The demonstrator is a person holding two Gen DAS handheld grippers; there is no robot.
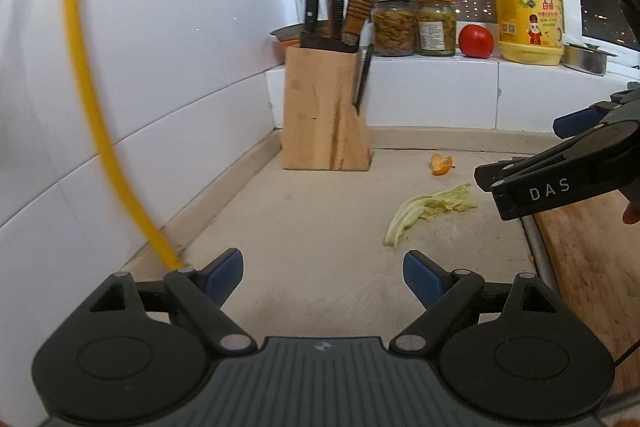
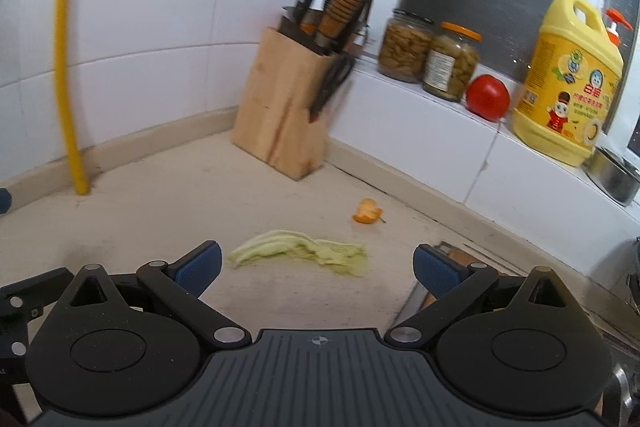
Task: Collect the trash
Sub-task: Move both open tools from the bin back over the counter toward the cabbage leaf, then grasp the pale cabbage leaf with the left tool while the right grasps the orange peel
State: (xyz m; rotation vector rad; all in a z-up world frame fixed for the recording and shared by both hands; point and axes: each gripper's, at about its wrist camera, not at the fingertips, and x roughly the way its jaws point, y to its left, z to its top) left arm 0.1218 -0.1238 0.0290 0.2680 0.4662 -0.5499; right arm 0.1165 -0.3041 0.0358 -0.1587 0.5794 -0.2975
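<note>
Two scraps of trash lie on the beige, matte countertop (image 2: 160,195): one limp, pale green cabbage leaf (image 2: 300,253) and one small curled orange peel (image 2: 366,211). At the far left of both views one smooth yellow hose (image 2: 66,67) runs down the glossy white tiles to the counter. Right of it stands one blocky wooden knife block (image 2: 280,107) bristling with handles. On the tiled ledge further right sit two glass jars (image 2: 430,59) of pickles, one round red tomato (image 2: 487,97), one yellow plastic detergent jug (image 2: 568,87) and one steel dish (image 2: 616,175).

The left gripper (image 1: 323,277) stands wide and empty; the leaf lies above and to the right of it, the peel beyond. The right gripper (image 2: 316,267) is also spread wide, empty, with the leaf in the lower middle of its frame, just past its blue ribbed pads (image 2: 198,265), and the peel farther up to the right.
</note>
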